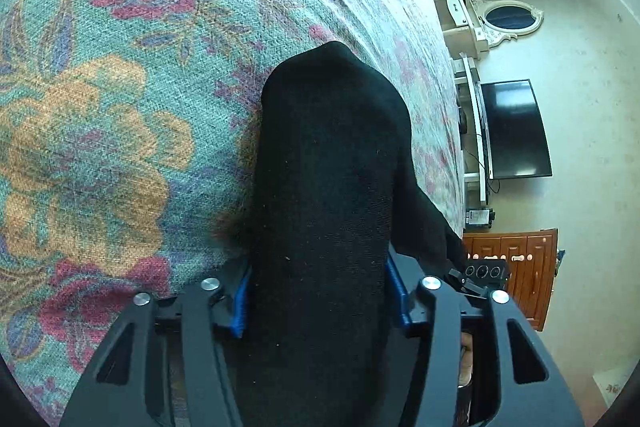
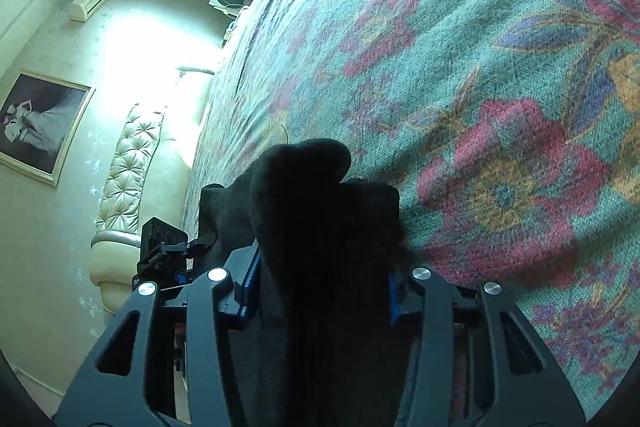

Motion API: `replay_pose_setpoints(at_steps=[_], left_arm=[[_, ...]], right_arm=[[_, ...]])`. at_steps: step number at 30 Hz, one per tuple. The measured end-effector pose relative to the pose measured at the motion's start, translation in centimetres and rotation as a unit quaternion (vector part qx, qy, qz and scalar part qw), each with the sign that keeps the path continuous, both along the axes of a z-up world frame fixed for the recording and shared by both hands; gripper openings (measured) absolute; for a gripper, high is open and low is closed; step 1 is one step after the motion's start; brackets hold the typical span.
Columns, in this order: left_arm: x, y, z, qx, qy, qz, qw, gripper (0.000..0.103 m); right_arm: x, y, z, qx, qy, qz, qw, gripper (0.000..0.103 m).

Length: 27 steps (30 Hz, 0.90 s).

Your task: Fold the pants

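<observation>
The black pants (image 1: 328,163) fill the gap between my left gripper's (image 1: 318,301) blue-padded fingers and bulge forward over the floral bedspread (image 1: 120,99). My left gripper is shut on them. In the right wrist view the same black pants (image 2: 316,211) are bunched between my right gripper's (image 2: 320,295) fingers, which are shut on them, above the bedspread (image 2: 480,67). The fabric hides both sets of fingertips. The other gripper's camera block (image 2: 162,247) shows at the left, with pants cloth stretched toward it.
The bed's edge runs along the right of the left wrist view, with a wall TV (image 1: 516,129), an oval mirror (image 1: 510,17) and a wooden cabinet (image 1: 516,275) beyond. In the right wrist view a tufted headboard (image 2: 128,167) and a framed picture (image 2: 36,125) lie left.
</observation>
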State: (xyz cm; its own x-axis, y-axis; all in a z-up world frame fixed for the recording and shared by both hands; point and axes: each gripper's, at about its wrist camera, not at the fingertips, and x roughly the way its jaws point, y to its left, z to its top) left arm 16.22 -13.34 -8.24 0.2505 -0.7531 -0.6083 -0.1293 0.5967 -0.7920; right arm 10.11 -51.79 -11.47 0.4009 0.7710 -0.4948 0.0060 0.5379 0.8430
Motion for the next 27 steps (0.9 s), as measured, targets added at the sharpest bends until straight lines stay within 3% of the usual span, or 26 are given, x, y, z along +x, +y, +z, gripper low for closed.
replay_pose_setpoints(at_steps=[3, 6, 8, 14, 21, 27], left_arm=[[-0.4, 0.5, -0.2, -0.006, 0.004, 0.013, 0.9999, 0.035], [-1.0, 0.1, 1.2, 0.028, -0.034, 0.000, 0.9990, 0.028], [-1.4, 0.4, 2.0, 0.025, -0.051, -0.002, 0.9984, 0.025], [-1.3, 3.9, 3.5, 0.010, -0.075, 0.018, 0.9970, 0.023], [1.3, 11.0, 5.4, 0.052, -0.098, 0.054, 0.9924, 0.023], [4.2, 15.7, 4.3, 0.070, -0.091, 0.081, 0.9900, 0.023]], right_arm=[[0.0, 0.3, 0.7, -0.003, -0.008, -0.007, 1.000, 0.043], [-0.1, 1.5, 2.6, -0.009, -0.028, -0.008, 1.000, 0.037], [-0.3, 1.8, 3.8, -0.012, -0.038, -0.008, 0.999, 0.036], [1.4, 4.4, 6.0, -0.001, -0.060, 0.010, 0.998, 0.034], [7.0, 11.3, 5.4, 0.042, -0.052, 0.037, 0.997, 0.034], [11.7, 16.7, 5.1, 0.050, -0.041, 0.049, 0.997, 0.034]])
